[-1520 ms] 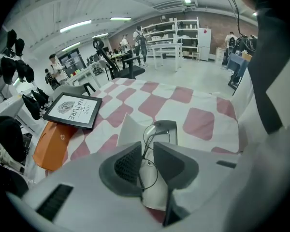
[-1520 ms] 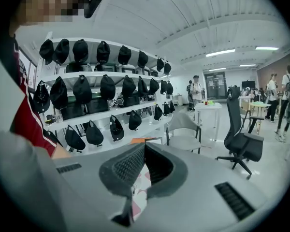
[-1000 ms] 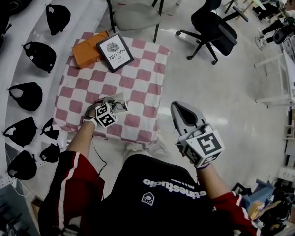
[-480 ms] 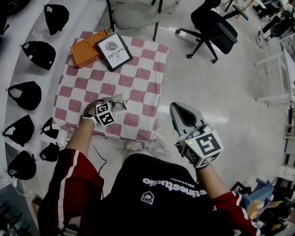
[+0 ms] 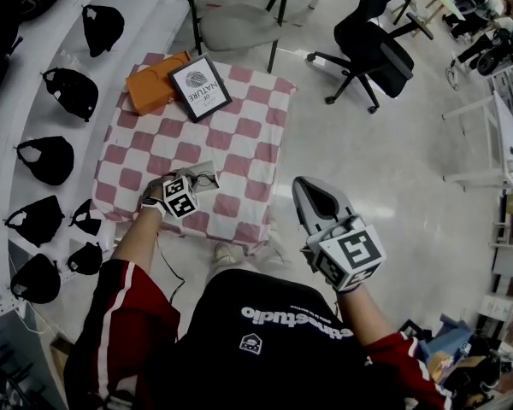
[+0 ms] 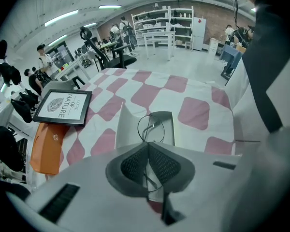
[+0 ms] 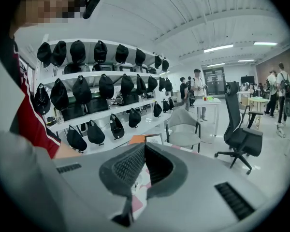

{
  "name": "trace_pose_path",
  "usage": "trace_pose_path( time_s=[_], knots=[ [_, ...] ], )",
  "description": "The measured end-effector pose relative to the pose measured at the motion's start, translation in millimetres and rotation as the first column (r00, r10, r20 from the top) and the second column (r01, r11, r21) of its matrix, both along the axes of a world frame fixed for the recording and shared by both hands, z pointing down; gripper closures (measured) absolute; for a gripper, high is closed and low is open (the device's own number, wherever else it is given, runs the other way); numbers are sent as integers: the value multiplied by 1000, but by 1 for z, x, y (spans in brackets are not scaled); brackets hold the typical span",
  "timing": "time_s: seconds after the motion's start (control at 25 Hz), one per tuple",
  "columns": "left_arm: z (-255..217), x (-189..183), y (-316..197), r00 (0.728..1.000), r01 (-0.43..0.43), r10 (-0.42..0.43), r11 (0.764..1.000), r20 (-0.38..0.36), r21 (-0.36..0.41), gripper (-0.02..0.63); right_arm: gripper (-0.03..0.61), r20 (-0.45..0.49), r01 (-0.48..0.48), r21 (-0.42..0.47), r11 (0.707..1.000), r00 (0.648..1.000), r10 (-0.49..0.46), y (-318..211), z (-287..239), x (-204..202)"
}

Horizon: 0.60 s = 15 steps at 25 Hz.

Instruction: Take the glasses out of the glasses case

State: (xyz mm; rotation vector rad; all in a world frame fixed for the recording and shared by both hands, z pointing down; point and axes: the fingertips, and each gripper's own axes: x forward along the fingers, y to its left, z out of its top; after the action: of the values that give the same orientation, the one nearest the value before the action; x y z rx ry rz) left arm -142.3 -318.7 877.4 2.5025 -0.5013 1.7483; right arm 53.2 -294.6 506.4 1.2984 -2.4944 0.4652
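Grey plastic fills the bottom of the left gripper view, where the left gripper (image 6: 148, 150) has its jaws pinched together on a thin arm of the black wire-framed round glasses (image 6: 151, 127). One round lens shows just beyond the jaw tips, at the middle of the frame. It sits over the open pale grey glasses case (image 6: 127, 129); whether the glasses touch the case I cannot tell. The case lies on a pink-and-white checked tablecloth (image 6: 195, 112). Farther up and to the left, a black-framed leaf print (image 6: 63, 106) overlaps a flat orange pouch (image 6: 47, 146) at the left edge.

Low in the right gripper view, the right gripper (image 7: 144, 151) has its jaws closed tip to tip with nothing between them. In the head view it sits right of centre, off the table and over the pale glossy floor (image 5: 368, 161), well apart from the case. The left gripper is at the near edge of the cloth, left of centre.

Beyond the right gripper's tips stand a light grey armchair (image 7: 182, 129) at mid-frame and a black office chair (image 7: 239, 129) to the right. White shelves (image 7: 135, 109) on the left carry rows of black caps (image 7: 106, 86).
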Motion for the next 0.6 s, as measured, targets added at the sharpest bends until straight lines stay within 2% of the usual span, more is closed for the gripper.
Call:
trace_pose_path(
  time_s=[0.24,0.6],
  knots=[
    [-20,1,-3,997,60,-58,997,-48,42,603,584,3,20,-1,1000,1000,-20,1,-8,-3],
    [-46,6,-2,991,105,-96,989,-92,103,603,583,7,62,12,998,998,-62,9,-14,-8]
  ],
)
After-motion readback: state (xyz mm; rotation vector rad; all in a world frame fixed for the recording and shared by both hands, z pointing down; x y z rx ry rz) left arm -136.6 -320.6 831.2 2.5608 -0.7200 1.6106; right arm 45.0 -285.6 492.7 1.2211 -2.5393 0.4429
